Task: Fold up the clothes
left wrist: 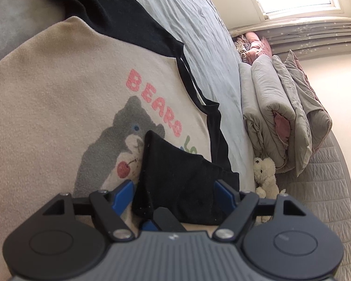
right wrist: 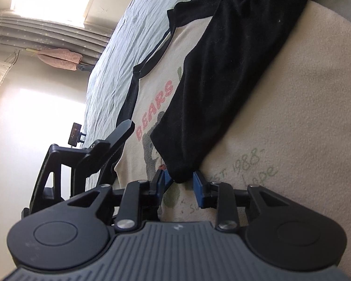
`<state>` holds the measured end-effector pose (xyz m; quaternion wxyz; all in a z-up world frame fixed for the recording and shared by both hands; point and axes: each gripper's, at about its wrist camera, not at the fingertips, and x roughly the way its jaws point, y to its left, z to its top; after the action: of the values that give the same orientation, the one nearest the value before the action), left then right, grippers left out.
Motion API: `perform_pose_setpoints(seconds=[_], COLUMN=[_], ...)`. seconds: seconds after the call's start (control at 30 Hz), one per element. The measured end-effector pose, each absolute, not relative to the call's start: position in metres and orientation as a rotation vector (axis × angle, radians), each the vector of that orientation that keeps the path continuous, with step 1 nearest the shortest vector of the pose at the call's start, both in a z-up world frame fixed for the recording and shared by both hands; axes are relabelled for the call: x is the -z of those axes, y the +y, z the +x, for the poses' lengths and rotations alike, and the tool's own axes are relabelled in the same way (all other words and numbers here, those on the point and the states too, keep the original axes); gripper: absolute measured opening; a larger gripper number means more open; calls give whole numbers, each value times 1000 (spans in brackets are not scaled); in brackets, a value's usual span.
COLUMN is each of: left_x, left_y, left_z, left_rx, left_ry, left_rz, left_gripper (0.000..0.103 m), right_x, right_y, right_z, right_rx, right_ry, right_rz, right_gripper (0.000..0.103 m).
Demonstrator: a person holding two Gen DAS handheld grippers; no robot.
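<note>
"Left gripper (left wrist: 175, 187), what is entered for it?"

"Released. Its blue pads are seen standing wide apart, and in the right wrist view one of its fingers (right wrist: 125, 127) is seen bare above the shirt's edge, with nothing pressed against it."

"And the right gripper (right wrist: 180, 181)?"

"The tip of the black sleeve (right wrist: 222, 82) is seen between its narrowly parted pads. Whether the pads are pressed on the cloth cannot be told, since the edges are lost in shadow."

"Where is the garment recorded?"

"The cream sweatshirt (left wrist: 58, 93) is laid flat on the pale blue sheet (left wrist: 199, 35), print upward, with the sleeve folded across its chest. The sweatshirt's lower part is cut off by both frames."

"What is obscured?"

"'BEARS' is legible in pink, but the grey bear is partly covered by the sleeve. The green lettering below it is only half read, and '1988' is made out faintly in the right wrist view. A toy bear (left wrist: 265, 175) and folded quilts (left wrist: 280, 117) are noted beyond the bed — their far ends are cropped."
</note>
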<state>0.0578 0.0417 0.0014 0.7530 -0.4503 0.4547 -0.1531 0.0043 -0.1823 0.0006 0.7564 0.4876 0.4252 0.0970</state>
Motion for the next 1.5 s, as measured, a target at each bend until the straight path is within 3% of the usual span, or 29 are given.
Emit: perform_pose_setpoints(seconds=[0.23,0.6,0.7,0.77,0.93,1.2,1.27,1.33,1.5], left_x=[-2,0,0,2,-4,-28,-39,-50,-67], left_y=[42,44,46,46,44,53,60,70,100], left_z=[57,58,60,61,62,67,69,71,75], left_rx=[332,342,344,351,363,337,333,322,294], left_ry=[990,983,971,974,940,843,802,759,695], left_rz=[-977,-1010,-1019,-1019,-957,-851,-822,-814,-855], left_gripper=[77,74,55,35,6,4,4,4,4], right_x=[6,-9,-8,-11,-13,-12,-10,-11,-9], right_y=[-177,-178,-175,-176,-175,-174,-179,-188,-232], right_z=[6,-9,-12,-14,-9,1,1,2,9], right_rx=[-163,-238,-246,-255,-281,-314,-302,-272,-123], right_ry=[897,799,802,777,756,802,801,778,687], right_rz=[1078,1129,1132,1122,1108,1069,1068,1048,1075], right_gripper=[13,13,13,13,13,21,28,35,39])
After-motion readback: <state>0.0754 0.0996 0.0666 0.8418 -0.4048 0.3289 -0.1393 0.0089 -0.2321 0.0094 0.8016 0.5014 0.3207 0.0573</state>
